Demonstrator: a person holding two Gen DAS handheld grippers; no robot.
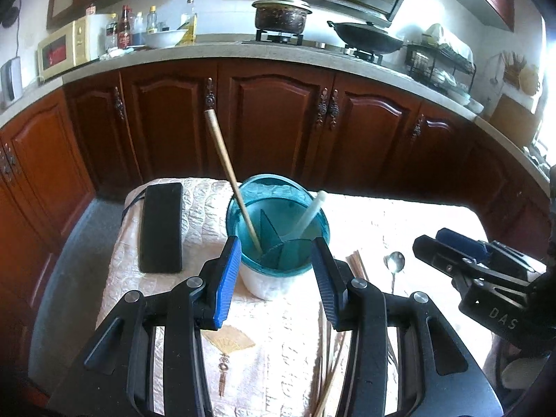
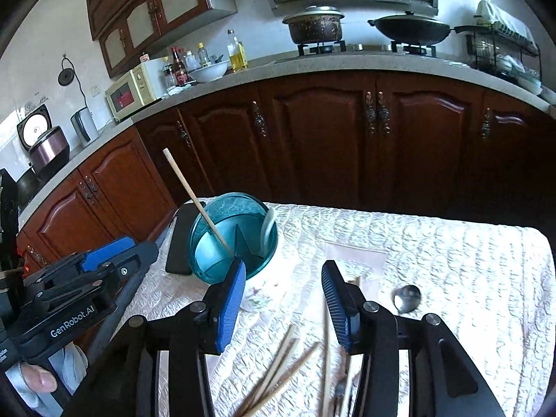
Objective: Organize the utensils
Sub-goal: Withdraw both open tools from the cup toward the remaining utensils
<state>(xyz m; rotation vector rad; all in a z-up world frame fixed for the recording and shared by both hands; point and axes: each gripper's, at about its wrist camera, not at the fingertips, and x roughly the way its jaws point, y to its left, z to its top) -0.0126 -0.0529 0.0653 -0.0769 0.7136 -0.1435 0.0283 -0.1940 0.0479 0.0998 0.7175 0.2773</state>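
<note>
A teal-rimmed white utensil holder (image 1: 278,278) (image 2: 208,271) stands on the quilted table cloth (image 1: 264,340). A long wooden chopstick (image 1: 226,160) (image 2: 194,198) and a white spoon (image 1: 311,213) (image 2: 267,224) lean inside it. My left gripper (image 1: 276,241) is open, just short of the holder and apart from it; the right wrist view shows it (image 2: 139,250) left of the holder. My right gripper (image 2: 284,264) (image 1: 429,239) is open and empty above loose chopsticks (image 2: 278,365) (image 1: 358,264). A metal spoon (image 2: 406,299) (image 1: 394,262) lies to its right.
A black phone (image 1: 161,227) (image 2: 180,239) lies left of the holder near the table's edge. Dark wooden cabinets (image 1: 271,118) and a counter with a microwave (image 1: 62,52), pot and wok stand beyond the table. A person's thumb (image 2: 41,380) shows at lower left.
</note>
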